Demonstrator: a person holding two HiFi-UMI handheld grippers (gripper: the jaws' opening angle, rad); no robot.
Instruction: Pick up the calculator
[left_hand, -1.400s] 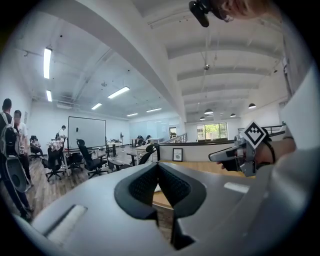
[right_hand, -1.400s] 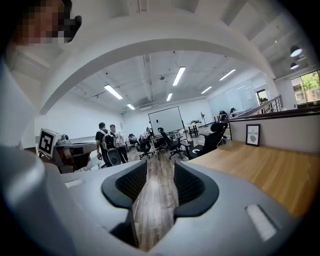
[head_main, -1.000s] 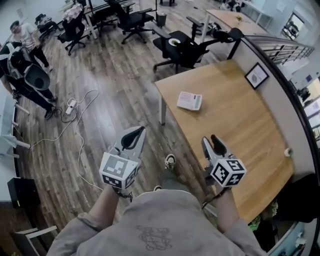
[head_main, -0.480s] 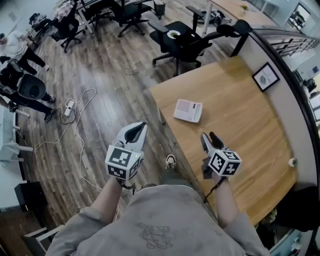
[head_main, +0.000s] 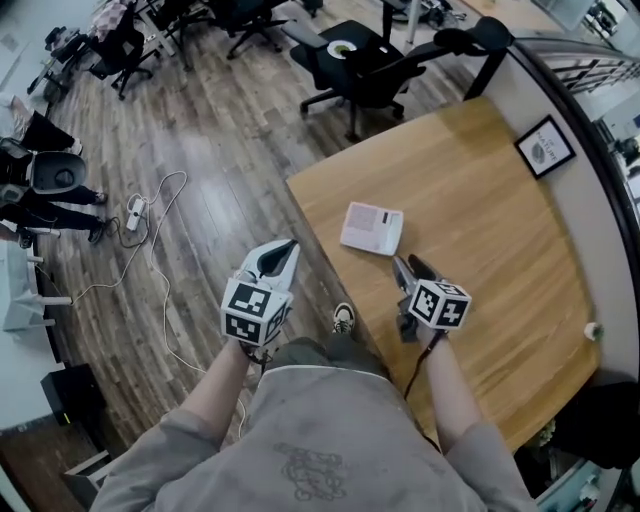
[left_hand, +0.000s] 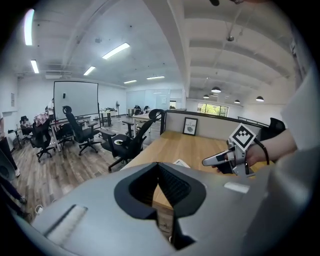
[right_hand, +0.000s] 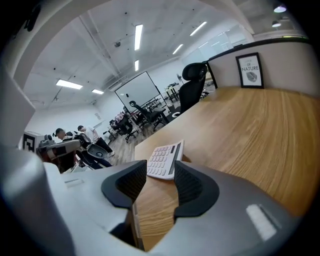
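Right tool wide and empty, just short of the calculator.
Light, stiff, flat plastic lying near the desk corner; it likely slides if nudged, so pinch across its long edges.

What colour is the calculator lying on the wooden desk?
White flat calculator with a dark display strip; right gripper view shows it best.

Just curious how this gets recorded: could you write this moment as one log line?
calculator: flat on desk, untouched | right gripper: open, empty, short of it | left gripper: shut, empty, beside desk
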